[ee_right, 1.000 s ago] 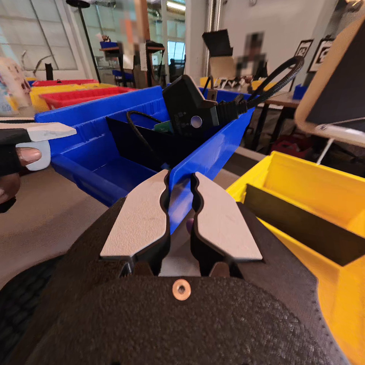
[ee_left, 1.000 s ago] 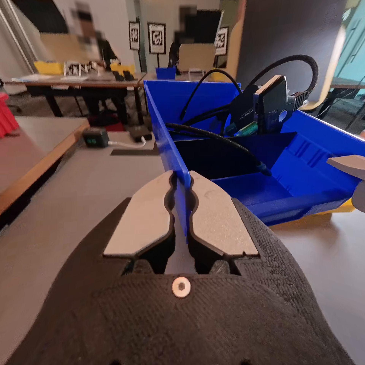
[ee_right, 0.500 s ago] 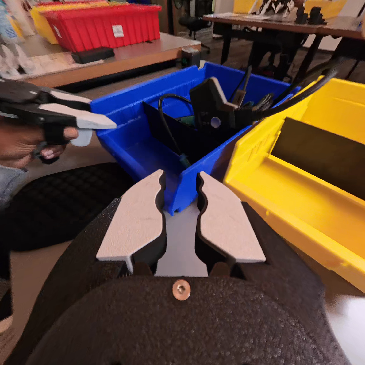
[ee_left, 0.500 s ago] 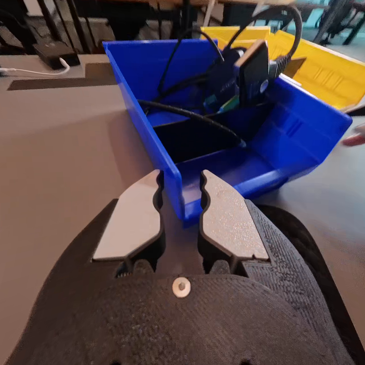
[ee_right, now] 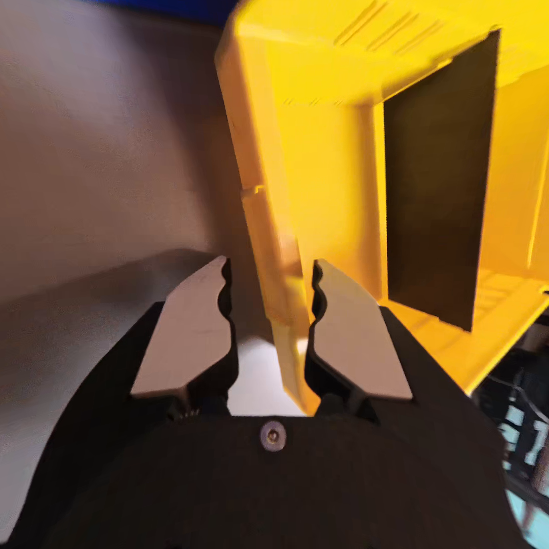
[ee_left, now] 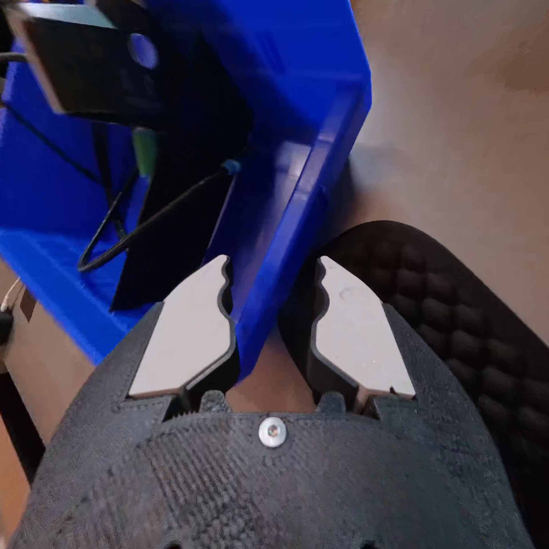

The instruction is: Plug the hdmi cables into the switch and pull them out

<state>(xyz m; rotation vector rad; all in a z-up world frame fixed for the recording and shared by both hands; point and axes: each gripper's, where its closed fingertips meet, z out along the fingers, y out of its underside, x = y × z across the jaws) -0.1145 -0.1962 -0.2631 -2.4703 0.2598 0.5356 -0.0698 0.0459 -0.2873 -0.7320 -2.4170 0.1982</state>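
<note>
In the left wrist view a blue bin (ee_left: 297, 74) holds the black HDMI switch (ee_left: 83, 65), thin black cables (ee_left: 154, 219) and a black divider (ee_left: 178, 237). My left gripper (ee_left: 273, 261) is open, its jaws astride the blue bin's front wall without squeezing it. In the right wrist view my right gripper (ee_right: 270, 263) is open, its jaws astride the side wall of a yellow bin (ee_right: 315, 148). The switch and cables do not show in the right wrist view. Both views are blurred.
A black textured pad (ee_left: 445, 312) lies on the tan table (ee_left: 445, 118) right of the blue bin. The yellow bin holds a black divider (ee_right: 439, 193). A strip of the blue bin (ee_right: 190, 6) shows at the top of the right wrist view.
Both grippers have let go of the blue bin's walls and opened wider. The left now looks down over the bin's front wall; the right has swung over to the yellow bin's wall.
</note>
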